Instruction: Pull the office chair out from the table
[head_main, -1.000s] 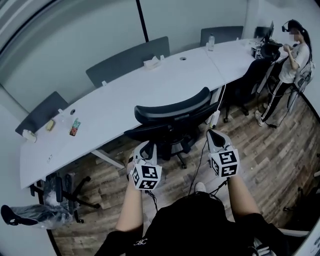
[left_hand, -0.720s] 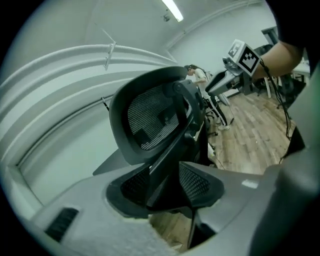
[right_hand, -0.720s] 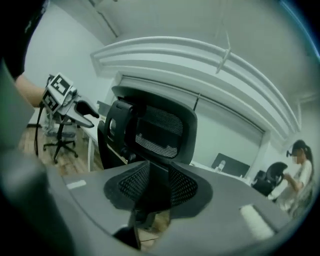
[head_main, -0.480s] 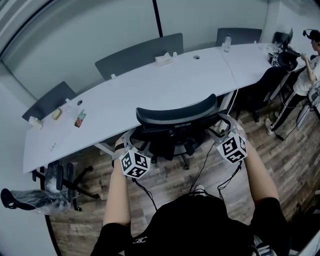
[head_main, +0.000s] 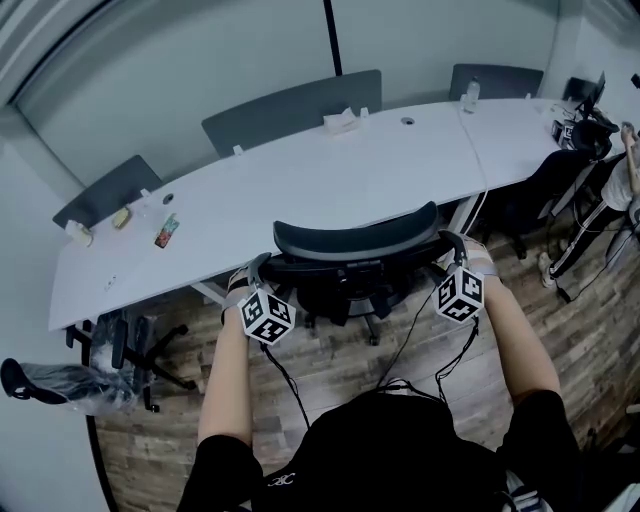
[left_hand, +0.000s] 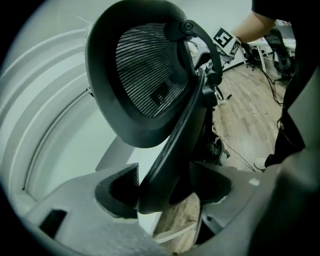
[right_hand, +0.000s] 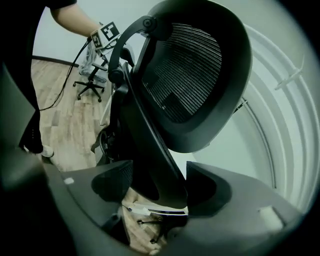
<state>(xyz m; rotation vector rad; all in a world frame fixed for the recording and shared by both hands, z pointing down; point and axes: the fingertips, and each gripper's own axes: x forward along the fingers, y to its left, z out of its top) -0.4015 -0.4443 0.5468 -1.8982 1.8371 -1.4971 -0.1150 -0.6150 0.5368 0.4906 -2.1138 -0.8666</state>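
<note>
Both claws were spreading wide around the chair back's side rims.
Left gripper (head_main: 256, 270) and right gripper (head_main: 452, 246) jaws were opening, each straddling an edge of the black mesh-back office chair (head_main: 355, 245), frame centre, tucked against the long white table (head_main: 300, 180). Stiff rim likely the best hold; the chair should roll easily.

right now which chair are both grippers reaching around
The black mesh-backed office chair on this side of the table: its back's edges sit between the opening jaws of the left gripper and right gripper. The grey chairs stand across it.
</note>
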